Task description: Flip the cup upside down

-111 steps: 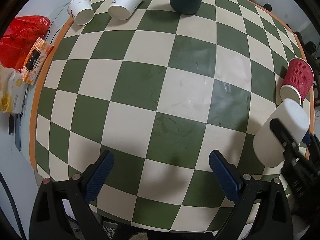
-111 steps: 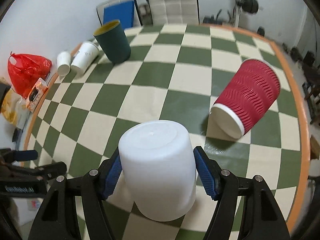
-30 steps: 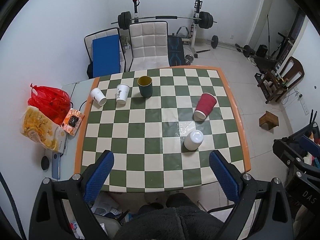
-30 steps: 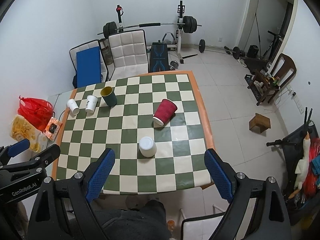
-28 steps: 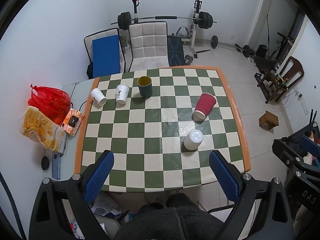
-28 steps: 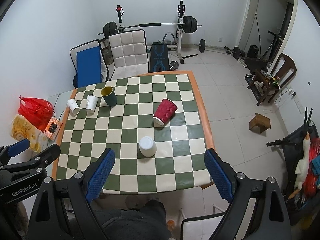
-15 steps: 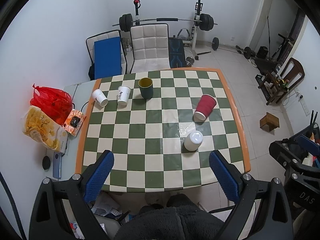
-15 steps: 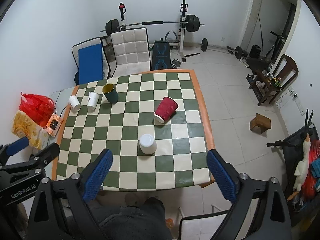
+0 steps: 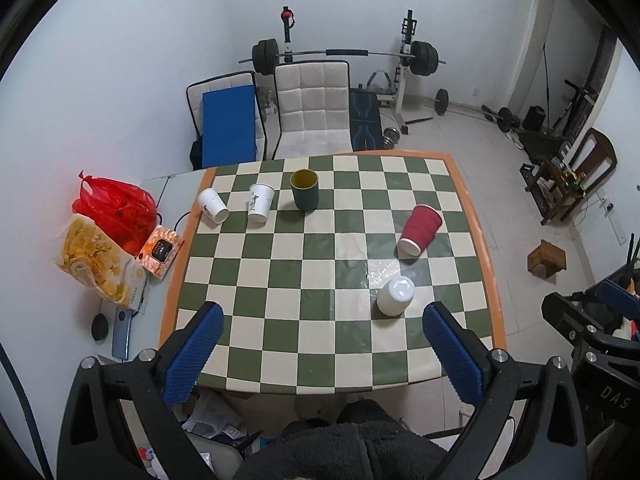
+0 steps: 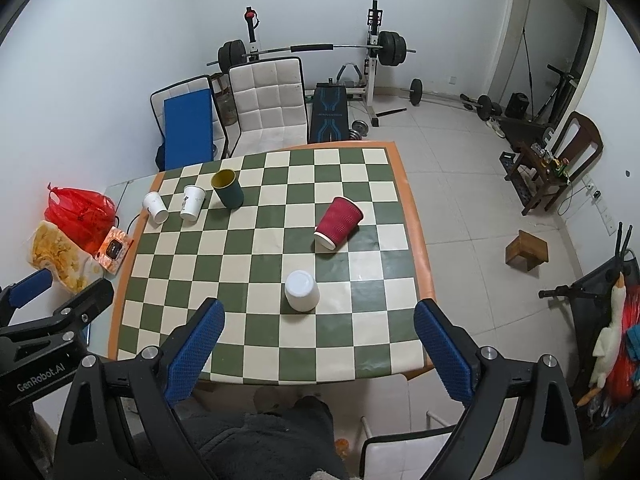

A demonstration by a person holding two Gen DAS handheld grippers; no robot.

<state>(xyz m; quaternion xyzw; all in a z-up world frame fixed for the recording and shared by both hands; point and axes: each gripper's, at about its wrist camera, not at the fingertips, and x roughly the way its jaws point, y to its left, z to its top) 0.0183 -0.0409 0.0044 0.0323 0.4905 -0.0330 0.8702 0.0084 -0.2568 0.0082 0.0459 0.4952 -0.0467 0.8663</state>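
A white cup (image 9: 395,295) stands upside down on the green-and-cream checkered table (image 9: 280,280), near its right front part; it also shows in the right wrist view (image 10: 302,290). My left gripper (image 9: 322,330) is open and empty, held high above and in front of the table. My right gripper (image 10: 318,326) is also open and empty, equally high and far from the cup. A red ribbed cup (image 9: 419,230) lies on its side beyond the white cup, and shows in the right wrist view too (image 10: 338,222).
A dark green cup (image 9: 305,190) stands upright at the back, with a white paper cup (image 9: 260,202) upright and another white paper cup (image 9: 212,205) on its side. A red bag (image 9: 116,210), snack bag and tissue pack lie left. Chairs and a barbell rack stand behind.
Since 3.7 s ago my right gripper let go of the white cup, which now stands upside down, and both grippers rose far above the table. Over the last second the views shifted only slightly.
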